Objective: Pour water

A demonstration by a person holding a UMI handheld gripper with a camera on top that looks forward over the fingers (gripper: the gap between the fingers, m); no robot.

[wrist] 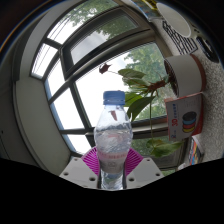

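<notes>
Clear plastic fills the middle of the gripper view: a water bottle [113, 140] with a blue cap [115, 98] stands upright between the two fingers of the tool [111, 162], whose pink pads [92, 160] show at either side of its lower body. The pads sit tight against the bottle with no gap visible, so the tool looks closed on it, narrowed to about the bottle's width. No surface shows under the bottle, and behind it there is only a window [75, 75], so it is probably held up in the air; where it hangs above any surface cannot be told.

The cap looks to be on, and no cup or other vessel to pour into is in sight. To my judgement the task is at the carrying step, with the pour itself not yet begun. The next move would call for getting the cap off, finding a receiver, bringing the neck over it, and tilting slowly while the grip holds firm, since thin plastic can give and slip.
</notes>
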